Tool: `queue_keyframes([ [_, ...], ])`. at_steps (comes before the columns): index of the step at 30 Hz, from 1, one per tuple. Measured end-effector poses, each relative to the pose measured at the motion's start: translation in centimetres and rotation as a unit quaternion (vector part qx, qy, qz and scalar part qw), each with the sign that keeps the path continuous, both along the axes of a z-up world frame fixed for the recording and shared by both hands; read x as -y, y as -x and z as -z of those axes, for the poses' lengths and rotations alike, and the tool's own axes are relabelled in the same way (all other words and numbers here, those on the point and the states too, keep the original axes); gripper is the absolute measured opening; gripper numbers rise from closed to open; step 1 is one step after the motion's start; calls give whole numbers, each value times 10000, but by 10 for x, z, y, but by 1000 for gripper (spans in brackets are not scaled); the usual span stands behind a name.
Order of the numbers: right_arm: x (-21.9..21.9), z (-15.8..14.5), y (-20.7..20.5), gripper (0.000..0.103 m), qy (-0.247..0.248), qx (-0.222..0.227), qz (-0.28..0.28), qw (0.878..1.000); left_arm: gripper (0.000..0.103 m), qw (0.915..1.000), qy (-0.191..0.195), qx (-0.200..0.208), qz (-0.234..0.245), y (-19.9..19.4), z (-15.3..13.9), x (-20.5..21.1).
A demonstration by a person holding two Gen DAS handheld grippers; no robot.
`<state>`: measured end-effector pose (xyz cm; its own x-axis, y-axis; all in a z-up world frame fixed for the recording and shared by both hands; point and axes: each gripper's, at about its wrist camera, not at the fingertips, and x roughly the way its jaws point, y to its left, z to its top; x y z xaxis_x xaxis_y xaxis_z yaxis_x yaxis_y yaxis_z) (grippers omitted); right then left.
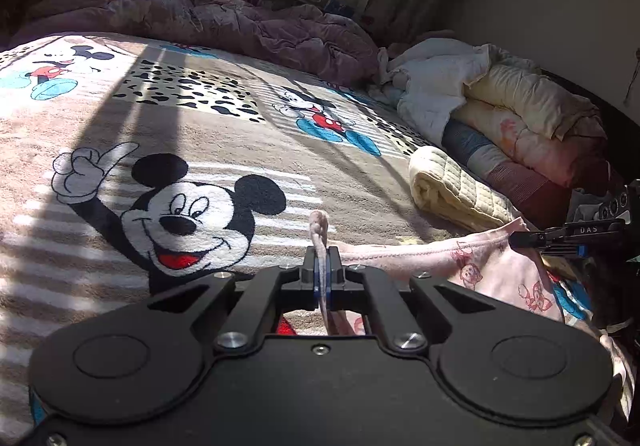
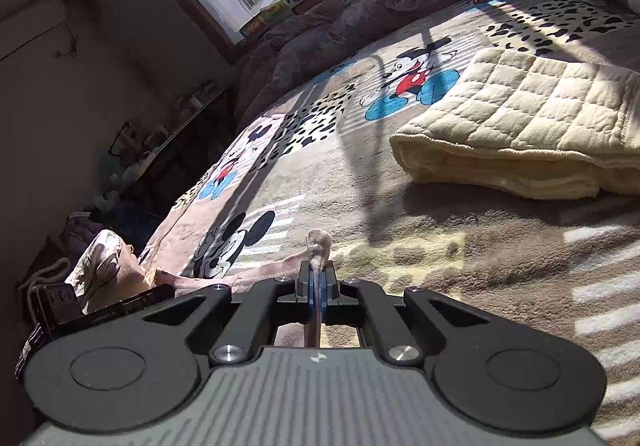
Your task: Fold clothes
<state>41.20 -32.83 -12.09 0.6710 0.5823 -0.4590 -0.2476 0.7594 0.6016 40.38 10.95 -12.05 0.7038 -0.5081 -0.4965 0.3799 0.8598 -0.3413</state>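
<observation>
Pinching the pink printed garment [image 1: 472, 262] in both grippers [image 1: 322, 266] [image 2: 318, 278], I am keeping its edge taut beside the folded cream quilted blanket [image 2: 532, 118].

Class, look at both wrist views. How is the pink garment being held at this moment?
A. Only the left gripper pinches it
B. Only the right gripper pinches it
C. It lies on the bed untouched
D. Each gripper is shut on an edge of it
D. The left gripper and the right gripper each have their jaws closed on a fold of the pink garment, which stretches between them above the cartoon-mouse blanket.
</observation>
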Motion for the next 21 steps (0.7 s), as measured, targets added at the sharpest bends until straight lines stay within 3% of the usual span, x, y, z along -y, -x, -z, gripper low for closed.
queue_keyframes([
  [5,0,26,-17,5,122,-253,17,9996,0,9997,-202,-86,-64,-13,8,2],
  [9,-2,47,-22,5,320,-511,87,9981,0,9973,-656,-313,-113,-17,22,11],
  [13,0,60,-22,5,304,-677,212,9970,2,9962,-695,-458,-256,-19,28,8],
  [17,17,67,-19,6,139,-755,683,9947,11,9949,-651,-579,-506,-21,28,0],
  [21,31,67,-18,0,315,-828,1009,9909,21,9927,-685,-609,-781,-21,24,-6],
])
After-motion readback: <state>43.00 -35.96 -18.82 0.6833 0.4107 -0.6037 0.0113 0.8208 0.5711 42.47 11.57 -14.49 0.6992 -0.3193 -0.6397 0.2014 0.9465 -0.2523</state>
